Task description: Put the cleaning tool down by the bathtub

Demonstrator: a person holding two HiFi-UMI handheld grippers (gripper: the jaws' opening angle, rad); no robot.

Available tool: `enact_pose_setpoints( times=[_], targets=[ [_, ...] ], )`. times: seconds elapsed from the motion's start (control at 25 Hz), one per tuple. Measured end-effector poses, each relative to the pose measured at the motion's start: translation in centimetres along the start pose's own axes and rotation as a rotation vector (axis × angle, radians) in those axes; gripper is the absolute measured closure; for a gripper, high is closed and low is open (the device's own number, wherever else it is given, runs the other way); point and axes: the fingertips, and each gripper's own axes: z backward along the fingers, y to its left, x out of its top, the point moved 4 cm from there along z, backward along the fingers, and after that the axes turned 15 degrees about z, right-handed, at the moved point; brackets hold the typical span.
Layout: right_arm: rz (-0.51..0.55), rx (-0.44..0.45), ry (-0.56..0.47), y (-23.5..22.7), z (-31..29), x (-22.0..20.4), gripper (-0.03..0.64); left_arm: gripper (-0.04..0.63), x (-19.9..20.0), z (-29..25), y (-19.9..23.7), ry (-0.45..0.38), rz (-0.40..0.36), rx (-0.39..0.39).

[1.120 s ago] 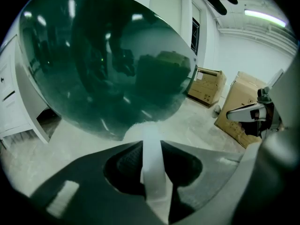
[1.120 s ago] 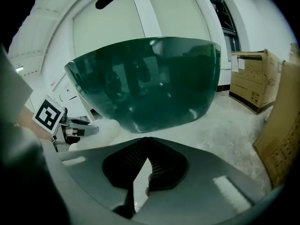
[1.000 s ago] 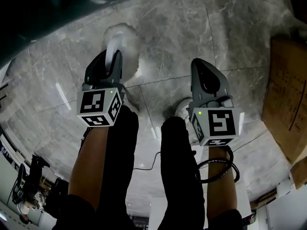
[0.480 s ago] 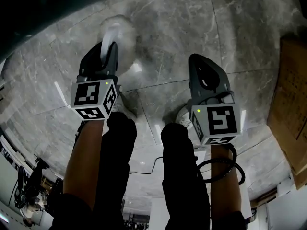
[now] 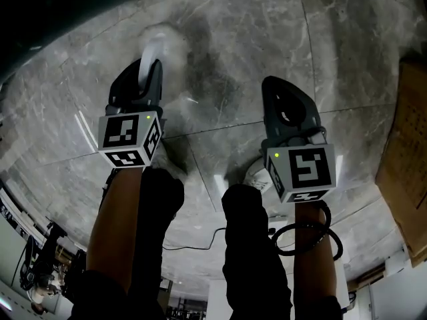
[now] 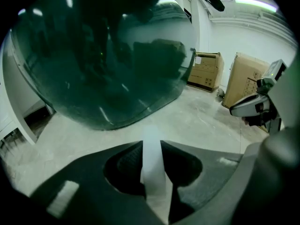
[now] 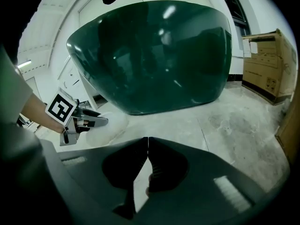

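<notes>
The cleaning tool (image 5: 159,44) has a white fluffy head and a flat white handle (image 6: 152,159). My left gripper (image 5: 149,71) is shut on that handle, and the head hangs over the grey marble floor close to the dark green bathtub (image 6: 103,55). The tub's rounded side fills the right gripper view (image 7: 154,55) and shows as a dark mass at the head view's top left (image 5: 40,19). My right gripper (image 5: 280,91) is shut with nothing between its jaws (image 7: 147,142). From the right gripper view, the left gripper (image 7: 80,122) and the fluffy head (image 7: 112,121) sit at the left, near the tub's base.
Cardboard boxes (image 5: 405,145) stand at the right, also visible as boxes (image 6: 246,78) against the wall. The person's dark trouser legs (image 5: 247,245) and white shoes are below the grippers. A black cable (image 5: 303,235) loops near the right arm.
My left gripper has shifted a little to the left with the cleaning tool still in it. The right gripper has hardly moved.
</notes>
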Motion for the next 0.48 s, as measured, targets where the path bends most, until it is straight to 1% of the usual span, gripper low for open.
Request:
enact_pose_setpoints(
  times=[0.16,0.48],
  targets=[
    [-0.008,0.007,0.002,-0.2,-1.3,-1.0,0.6,0.512,-0.8,-1.4,0.2,0.006,-0.014,-0.003],
    [-0.015,0.012,0.017,-0.4,-3.2,-3.0,0.601,0.512,-2.6,-3.8,1.5,0.026,-0.006,0.01]
  ],
)
